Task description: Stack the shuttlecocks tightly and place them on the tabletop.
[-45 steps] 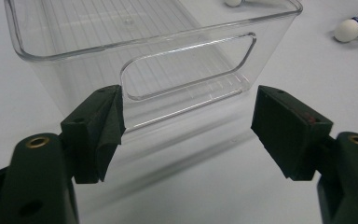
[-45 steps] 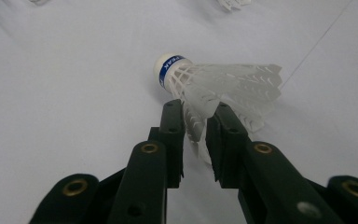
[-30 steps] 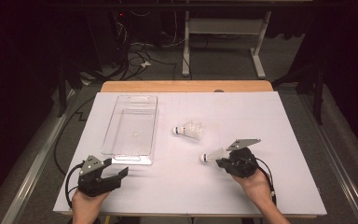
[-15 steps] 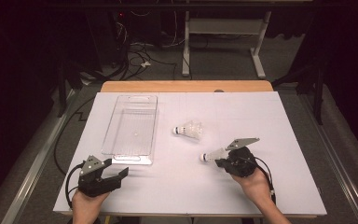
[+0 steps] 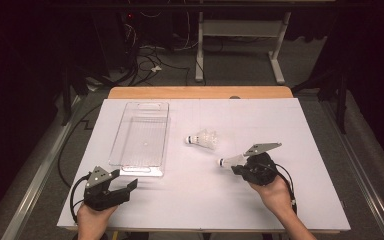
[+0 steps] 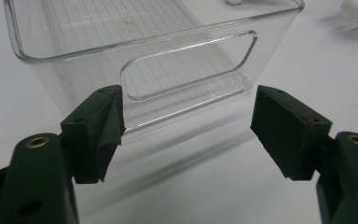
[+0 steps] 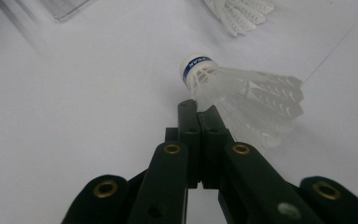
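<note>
While the white sheet (image 5: 300, 200) covers nearly the whole table, a strip of bare wood (image 5: 200, 93) shows along the far edge. Beyond that edge the room is dark. On the grey floor lie tangled black cables (image 5: 145, 60), and the white legs of another table (image 5: 240, 35) stand further back. A metal rail (image 5: 40, 175) runs beside the table on the left.

On the left half of the sheet lies a clear plastic bin (image 5: 142, 137), long and shallow, with ribs on its bottom and a handle cut-out in its near wall. The left gripper (image 5: 122, 187) rests near the front edge, just before this bin; in the left gripper view its jaws stand wide apart with nothing between them, and the bin's near wall (image 6: 182, 70) is right ahead.

The right gripper (image 5: 236, 167) is on the right half of the sheet, held by a hand (image 5: 275, 195). Its jaws are closed together, and they pinch the edge of the skirt of a white shuttlecock (image 7: 233, 93), whose cork with a blue band points toward the bin. A second shuttlecock (image 5: 203, 138) lies on the sheet near the middle, between the bin and the right gripper, apart from both.
</note>
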The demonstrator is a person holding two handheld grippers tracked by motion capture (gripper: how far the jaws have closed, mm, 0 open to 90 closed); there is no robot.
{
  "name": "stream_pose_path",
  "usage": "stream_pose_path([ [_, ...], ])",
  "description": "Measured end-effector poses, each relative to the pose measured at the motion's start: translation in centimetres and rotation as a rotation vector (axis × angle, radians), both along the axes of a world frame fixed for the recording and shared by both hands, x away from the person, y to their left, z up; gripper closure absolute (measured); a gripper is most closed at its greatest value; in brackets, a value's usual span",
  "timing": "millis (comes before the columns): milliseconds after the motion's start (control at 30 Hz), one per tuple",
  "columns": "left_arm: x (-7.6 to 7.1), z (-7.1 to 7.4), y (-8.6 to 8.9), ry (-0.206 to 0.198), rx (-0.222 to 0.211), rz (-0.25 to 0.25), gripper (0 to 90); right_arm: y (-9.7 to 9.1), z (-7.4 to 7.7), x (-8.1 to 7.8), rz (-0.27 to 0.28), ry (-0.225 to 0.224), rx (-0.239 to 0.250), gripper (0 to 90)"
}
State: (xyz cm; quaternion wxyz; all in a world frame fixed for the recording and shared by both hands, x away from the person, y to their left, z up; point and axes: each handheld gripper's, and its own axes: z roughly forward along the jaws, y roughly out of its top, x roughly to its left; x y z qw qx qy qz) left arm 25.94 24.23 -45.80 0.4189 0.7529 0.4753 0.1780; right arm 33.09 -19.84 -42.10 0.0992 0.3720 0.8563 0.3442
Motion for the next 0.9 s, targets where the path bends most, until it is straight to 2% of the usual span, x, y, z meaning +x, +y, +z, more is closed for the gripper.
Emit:
stream_pose_path([
  [567, 0.1, 0.0, 0.0, 0.004, 0.003, -0.002, 26.7, -1.0, 1.8, 2.1, -0.05, -0.028, 0.003, 90.0],
  [900, 0.1, 0.0, 0.0, 0.005, 0.002, -0.003, 26.7, -1.2, 1.9, 3.4, -0.072, -0.011, 0.004, 90.0],
])
